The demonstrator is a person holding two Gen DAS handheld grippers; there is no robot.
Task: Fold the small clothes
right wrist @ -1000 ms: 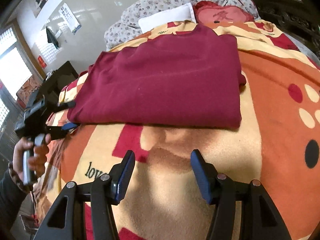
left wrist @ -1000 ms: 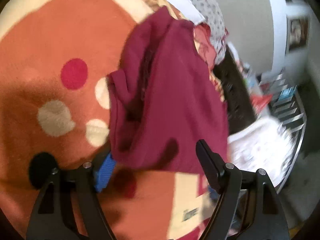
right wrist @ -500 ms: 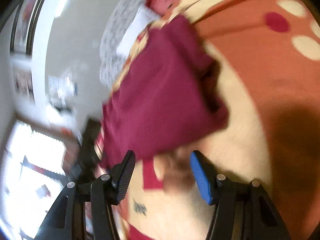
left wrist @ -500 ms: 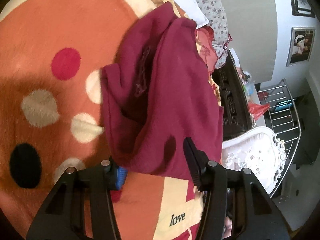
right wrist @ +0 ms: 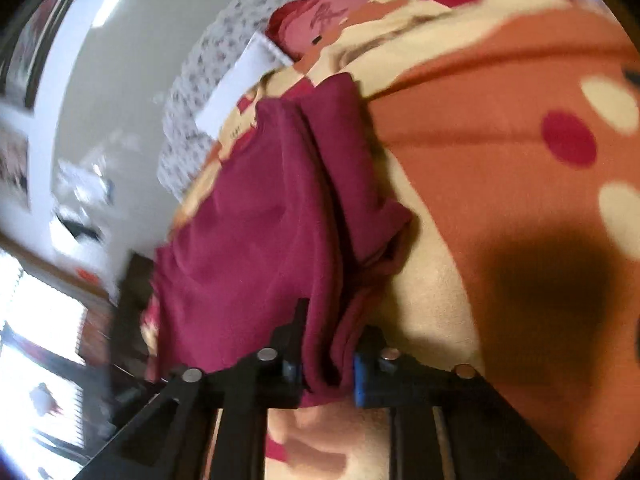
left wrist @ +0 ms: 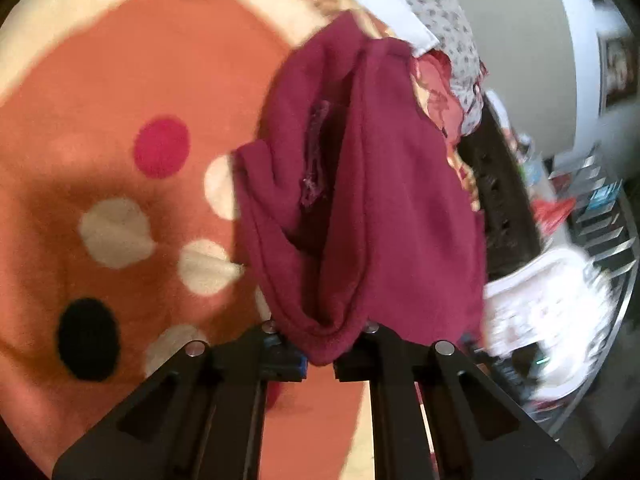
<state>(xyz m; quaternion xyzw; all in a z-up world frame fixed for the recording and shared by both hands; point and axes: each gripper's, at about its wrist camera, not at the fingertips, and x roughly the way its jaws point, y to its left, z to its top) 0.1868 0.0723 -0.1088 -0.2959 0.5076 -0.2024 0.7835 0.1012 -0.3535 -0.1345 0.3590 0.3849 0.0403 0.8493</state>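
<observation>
Both tongs have closed since a second ago: the left gripper (left wrist: pixel 320 354), whose fingers then stood wide apart at the garment's near edge, now pinches that edge, and the right gripper (right wrist: pixel 325 372), which hovered open short of the cloth, is now clamped on another bunched part of it.

Beneath and around both tongs spreads the orange and cream fleece blanket (left wrist: pixel 100 92) with red, cream and black dots; from the right wrist it fills the area right of the fingers (right wrist: pixel 520 184).

On it lies the maroon knit garment (left wrist: pixel 392 200), stretching away from the left gripper's tips toward the head of the bed, its layers gaping open just ahead of the fingers. From the right wrist the same garment (right wrist: pixel 256 216) runs forward and to the left of the tongs, with a fold ridge rising straight from the pinch.

Beyond the garment's far end sits a grey floral pillow (left wrist: pixel 440 12) with a white panel, seen also past the right tongs (right wrist: pixel 208 80), and a red embroidered cushion (right wrist: pixel 316 12) beside it.
</observation>
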